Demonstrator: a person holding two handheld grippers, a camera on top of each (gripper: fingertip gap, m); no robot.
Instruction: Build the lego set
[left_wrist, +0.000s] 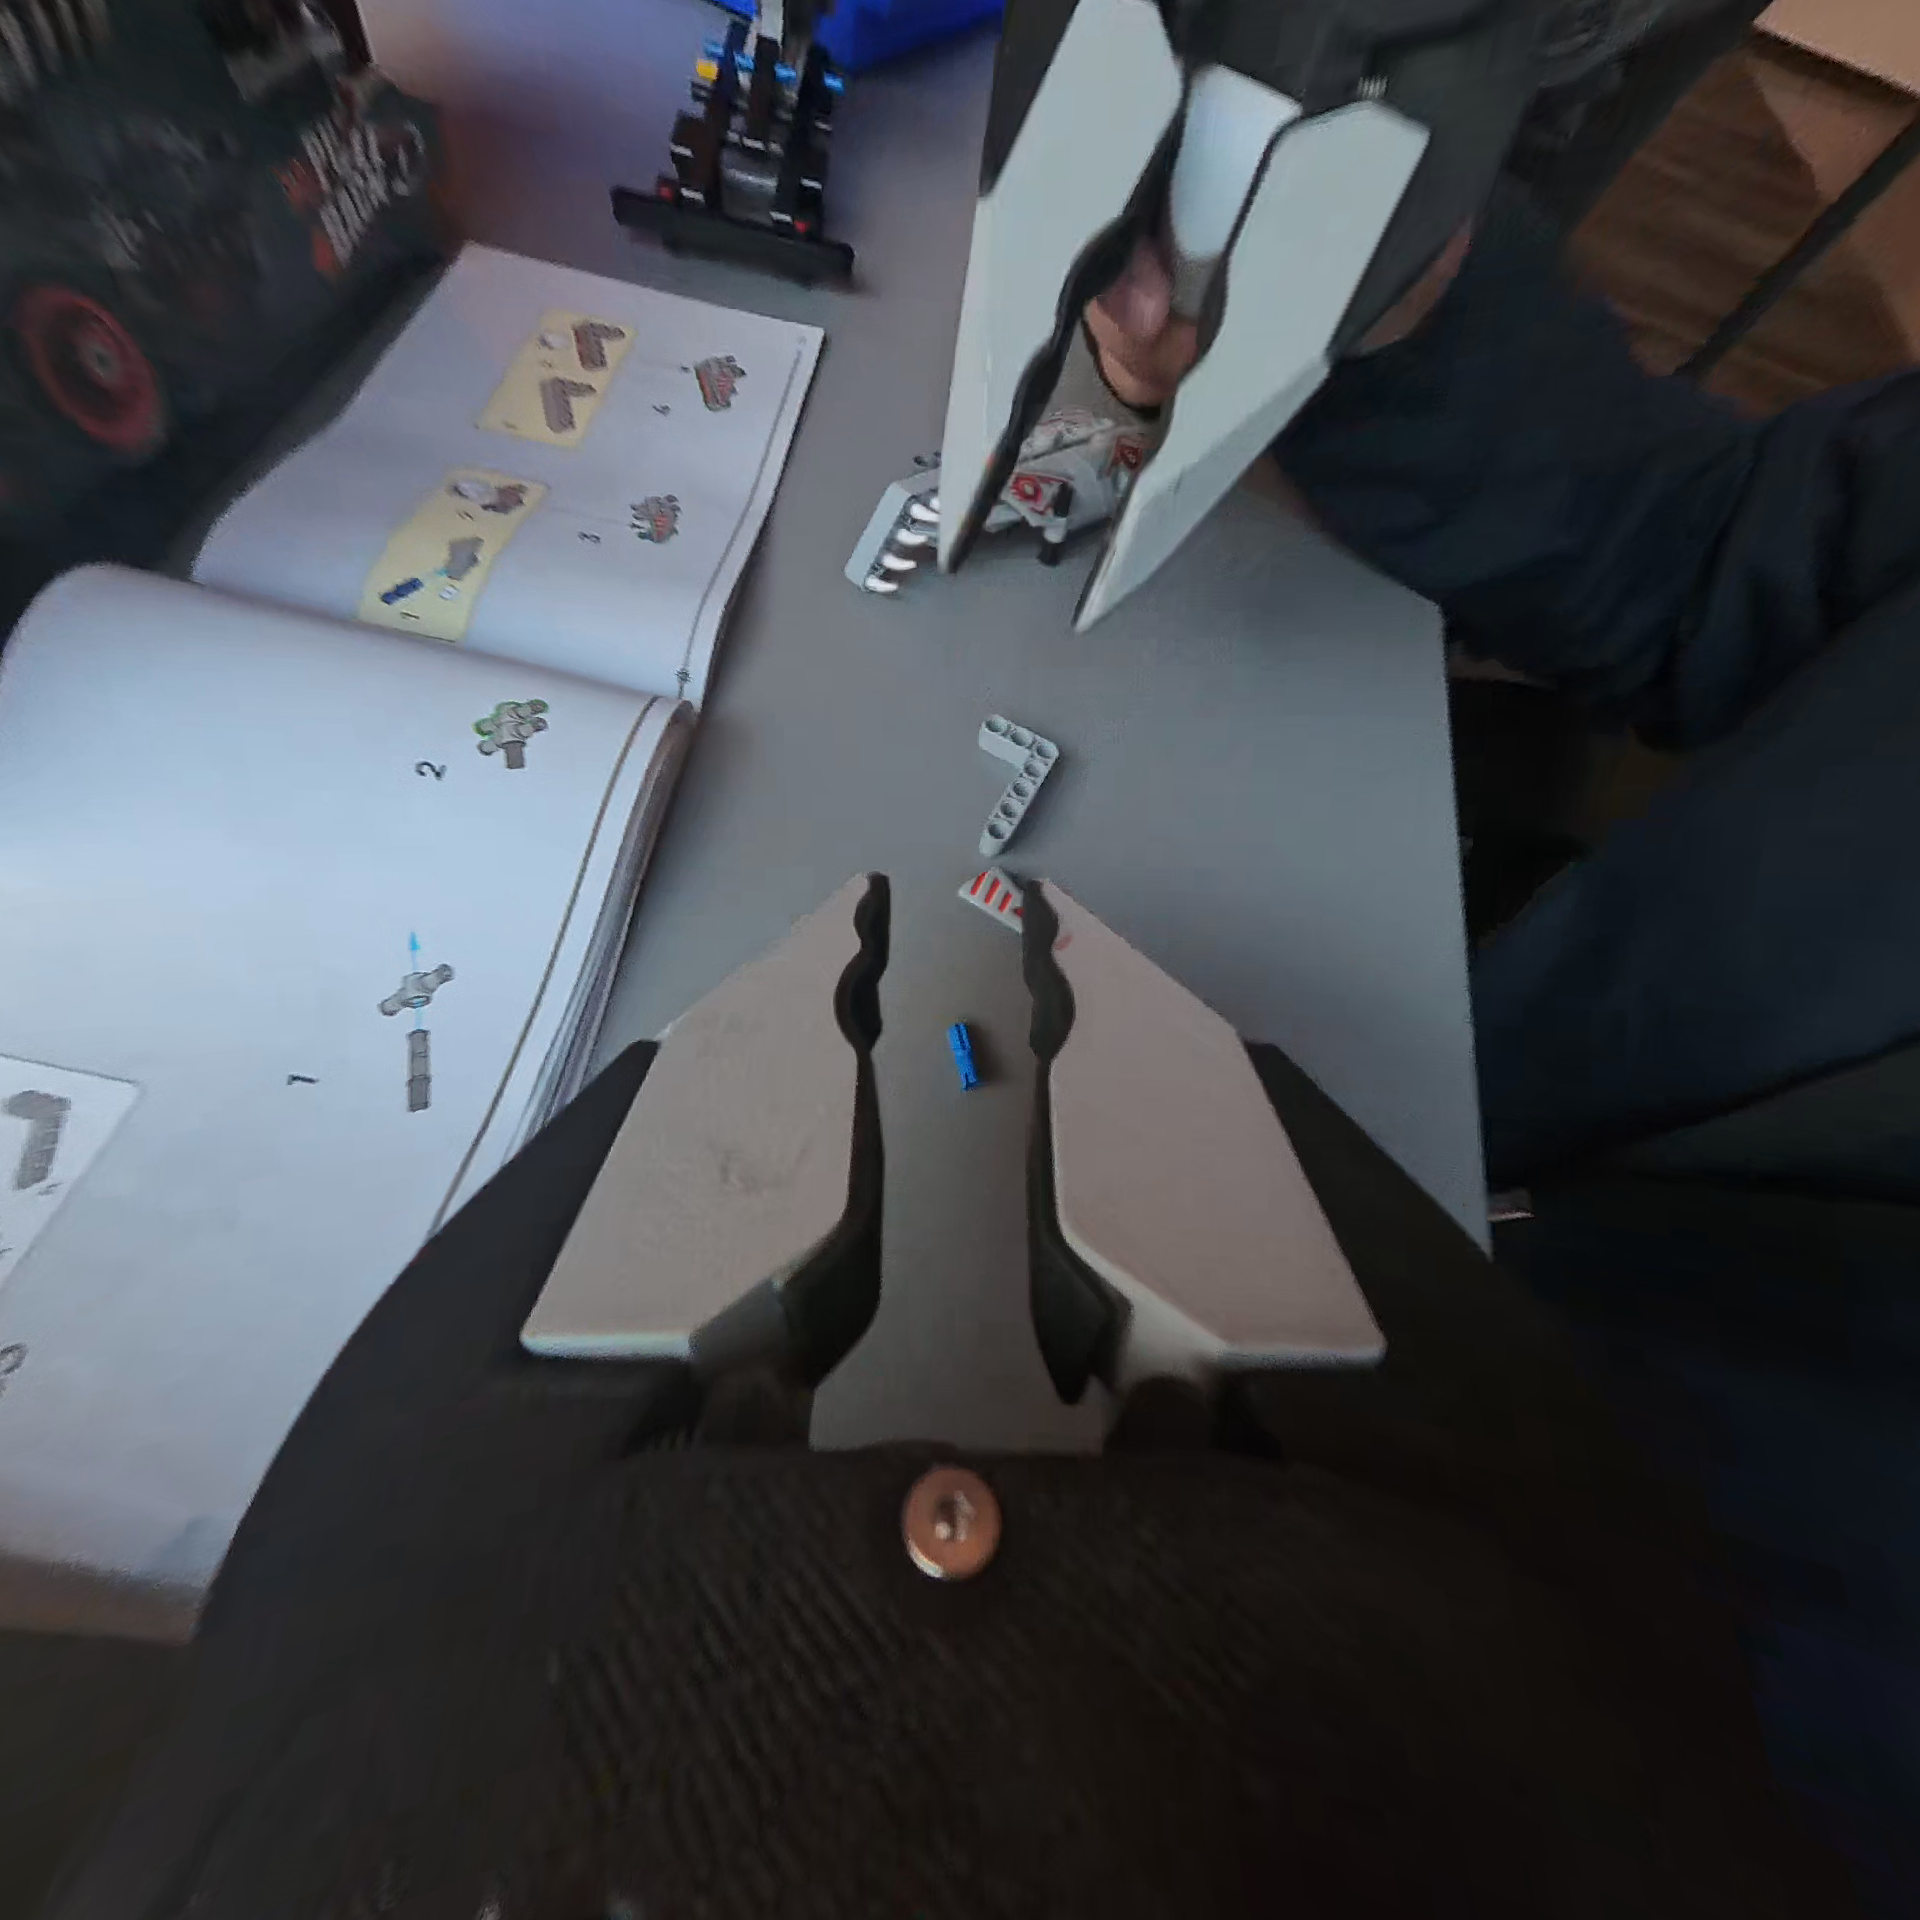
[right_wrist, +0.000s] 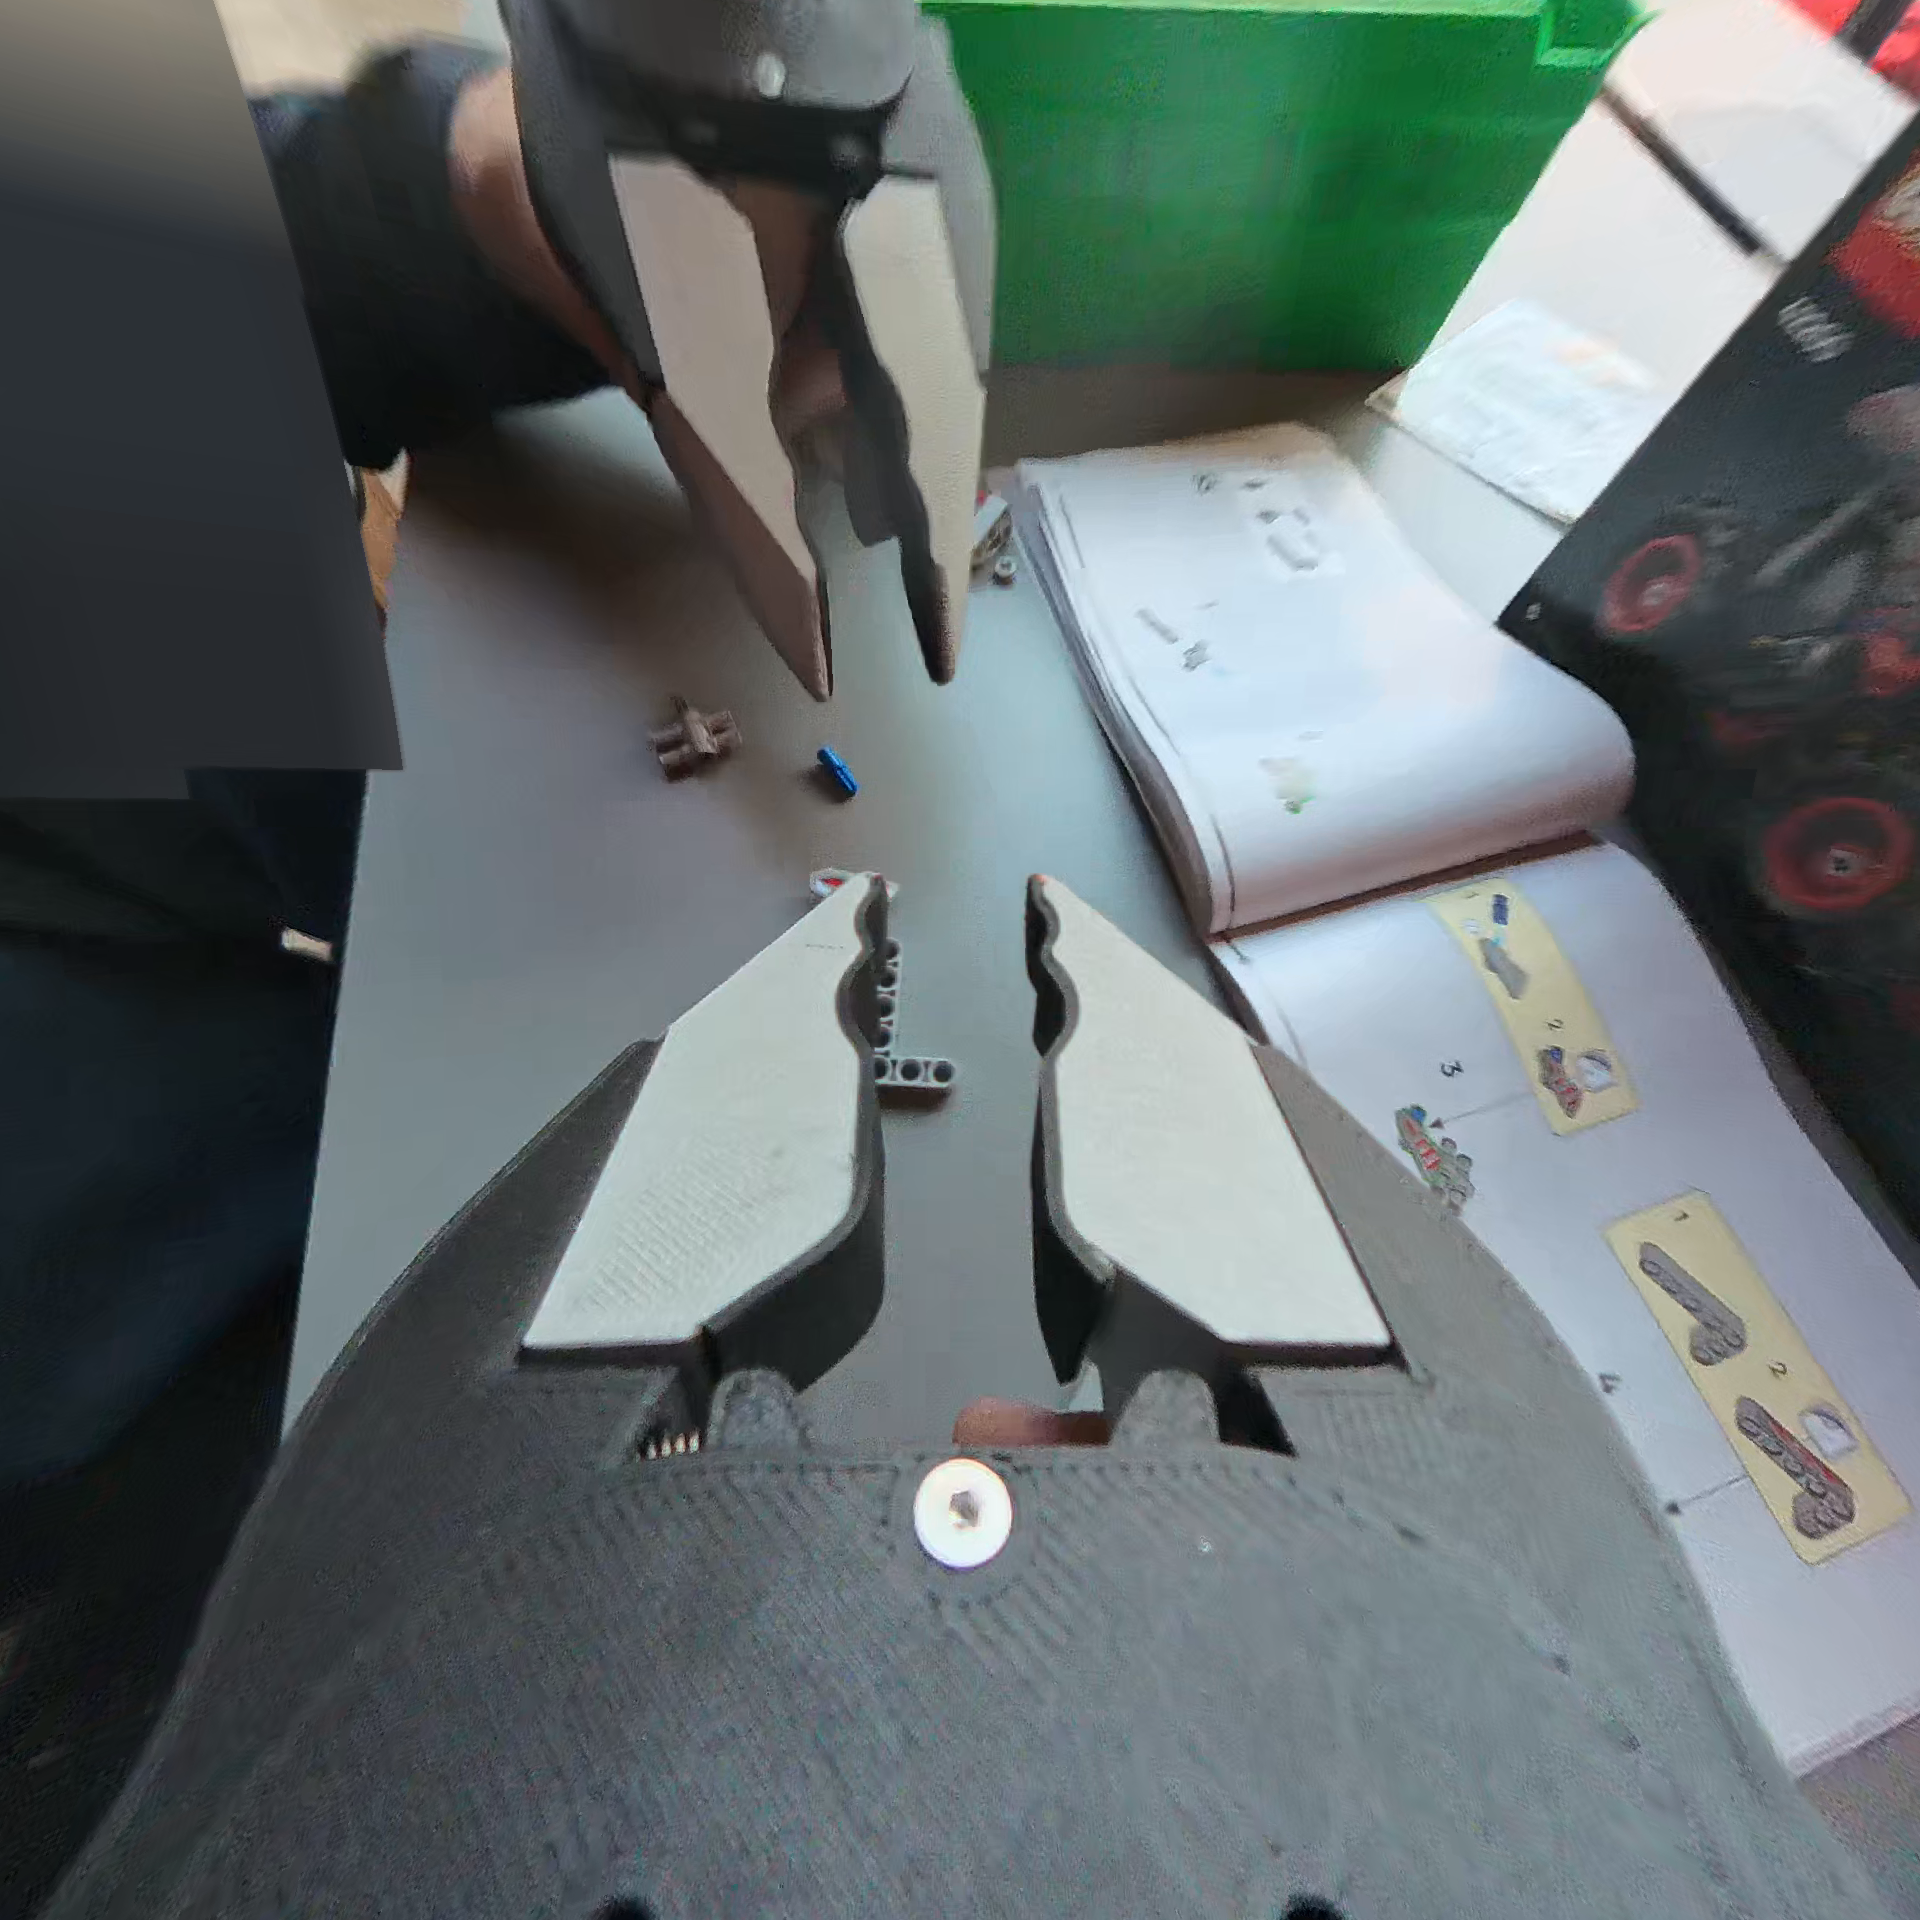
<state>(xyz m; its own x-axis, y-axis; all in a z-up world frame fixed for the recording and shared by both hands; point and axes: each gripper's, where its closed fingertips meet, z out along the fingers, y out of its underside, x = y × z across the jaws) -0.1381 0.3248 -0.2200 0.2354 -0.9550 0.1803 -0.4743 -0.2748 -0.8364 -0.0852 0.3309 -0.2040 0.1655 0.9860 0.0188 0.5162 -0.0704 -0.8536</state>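
Both jaws stand apart and grasp nothing: the left gripper (left_wrist: 956, 899) hangs with its grey fingers spread over the dark grey table top (left_wrist: 1247, 935), and the right gripper (right_wrist: 956, 883) is released in the same way above the same table.

In the left wrist view, the large open white instruction booklet (left_wrist: 312, 831) fills the left side of the frame, its pages curved upward. Above it, in the upper left corner, stands the black cardboard set box with red wheels printed on it (left_wrist: 156, 260). In the right wrist view a big green plastic container (right_wrist: 1247, 177) stands at the top centre; its inside is not visible, so I cannot tell what it holds. A blue container (left_wrist: 894, 26) shows only its edge at the top of the left wrist view.

At the top centre of the left wrist view stands a black partly built model with blue pins (left_wrist: 748, 166). A grey assembled part with white teeth and red stickers (left_wrist: 935, 520) lies behind the right gripper's fingers.

Loose pieces lie in the middle of the table: a light grey L-shaped beam with holes (left_wrist: 1016, 779), a small grey tile with red stripes (left_wrist: 992, 896) just beside the left gripper's right fingertip, a dark brown cross-shaped connector (right_wrist: 694, 738), and a small blue pin (left_wrist: 966, 1055) on the table between the left gripper's fingers.
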